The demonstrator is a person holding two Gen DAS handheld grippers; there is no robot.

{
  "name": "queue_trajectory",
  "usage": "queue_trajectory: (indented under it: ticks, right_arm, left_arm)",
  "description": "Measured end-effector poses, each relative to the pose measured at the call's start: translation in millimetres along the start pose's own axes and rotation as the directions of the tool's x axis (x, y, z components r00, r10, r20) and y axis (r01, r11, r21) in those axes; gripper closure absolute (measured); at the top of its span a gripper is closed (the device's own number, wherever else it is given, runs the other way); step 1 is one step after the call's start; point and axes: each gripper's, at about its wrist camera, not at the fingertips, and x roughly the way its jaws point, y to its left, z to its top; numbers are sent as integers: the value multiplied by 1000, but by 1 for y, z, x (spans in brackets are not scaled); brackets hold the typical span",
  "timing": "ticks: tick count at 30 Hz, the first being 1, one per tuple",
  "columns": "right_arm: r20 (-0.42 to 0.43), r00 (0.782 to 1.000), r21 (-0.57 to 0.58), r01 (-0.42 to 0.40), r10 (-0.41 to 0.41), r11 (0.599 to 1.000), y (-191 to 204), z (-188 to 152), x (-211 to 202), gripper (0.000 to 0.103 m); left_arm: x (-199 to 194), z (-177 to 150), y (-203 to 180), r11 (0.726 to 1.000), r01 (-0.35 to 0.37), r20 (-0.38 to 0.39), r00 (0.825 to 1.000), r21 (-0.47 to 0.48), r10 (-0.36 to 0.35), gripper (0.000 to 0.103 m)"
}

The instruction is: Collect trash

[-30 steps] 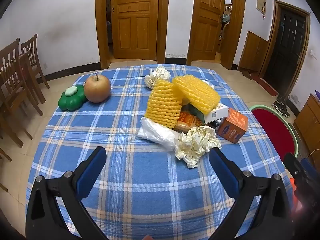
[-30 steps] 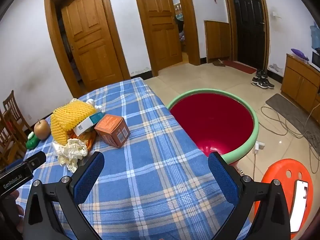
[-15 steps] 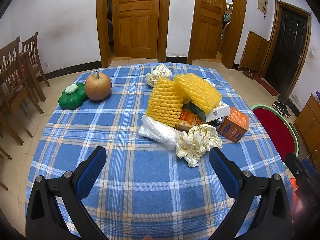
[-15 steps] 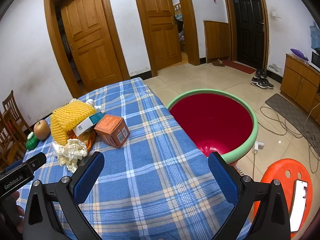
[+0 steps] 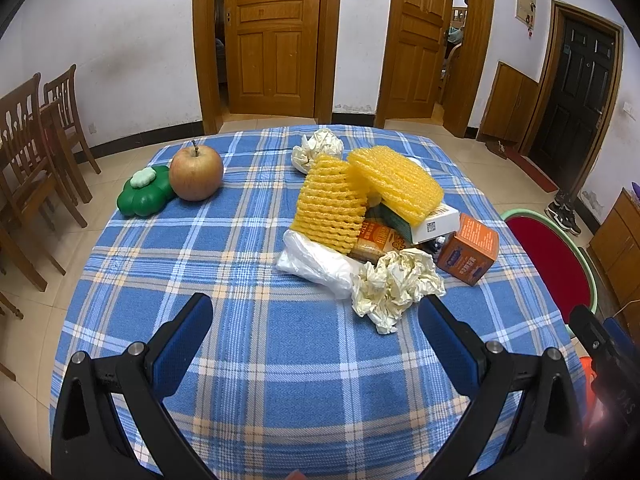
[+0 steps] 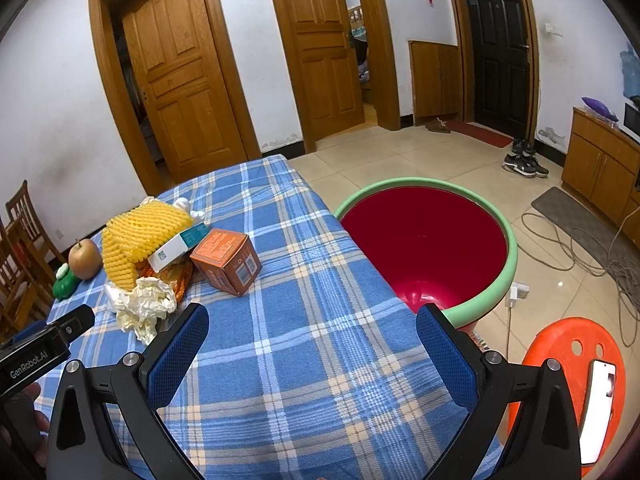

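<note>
A trash pile lies on the blue plaid tablecloth [image 5: 248, 264]: two yellow foam nets [image 5: 332, 204], a white plastic bag [image 5: 316, 264], crumpled paper [image 5: 394, 284], an orange box [image 5: 468, 250], a white carton [image 5: 438, 220] and a snack wrapper [image 5: 376, 236]. Another paper ball [image 5: 318, 148] lies behind. My left gripper [image 5: 316, 328] is open and empty, just short of the pile. My right gripper [image 6: 312, 336] is open and empty above the table's right part, the orange box [image 6: 226, 256] to its front left. A red basin with a green rim [image 6: 428, 240] stands beside the table.
An apple [image 5: 196, 172] and a green flower-shaped container [image 5: 144, 196] sit at the table's far left. Wooden chairs [image 5: 36, 140] stand on the left. An orange stool [image 6: 572, 376] with a phone, and floor cables [image 6: 580, 240], are on the right.
The left gripper has drifted slightly forward toward the pile. The right gripper has barely moved. Both stay open.
</note>
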Motion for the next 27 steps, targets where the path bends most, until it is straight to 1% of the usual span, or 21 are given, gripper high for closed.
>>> queue_trajectory:
  ticks: [27]
  right_arm:
    - [-10,1000,3,-9,9,1000,1,-2,2,0]
  left_arm:
    - [0,0,0,1000,-1,-1,1000,-1,1,2]
